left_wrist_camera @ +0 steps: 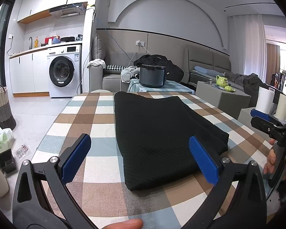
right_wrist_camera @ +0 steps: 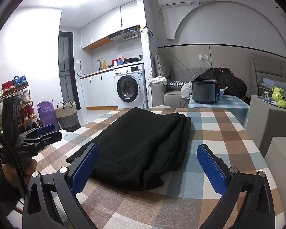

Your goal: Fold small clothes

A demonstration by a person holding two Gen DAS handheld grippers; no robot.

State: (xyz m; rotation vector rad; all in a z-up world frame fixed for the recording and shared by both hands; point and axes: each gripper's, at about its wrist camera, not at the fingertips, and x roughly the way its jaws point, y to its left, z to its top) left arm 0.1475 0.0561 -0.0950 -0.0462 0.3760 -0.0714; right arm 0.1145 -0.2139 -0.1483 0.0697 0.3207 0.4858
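I kept both tongs released, the left tongs (left_wrist_camera: 140, 156) and right tongs (right_wrist_camera: 147, 164) hanging empty just before the near edge of the black garment (left_wrist_camera: 162, 133), probably because it already lay folded in layers, lengthwise on the checked table (left_wrist_camera: 97, 118).

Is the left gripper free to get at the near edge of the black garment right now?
Probably yes. The left gripper is open, the folded black garment lies just ahead on the checked tablecloth, nothing between.
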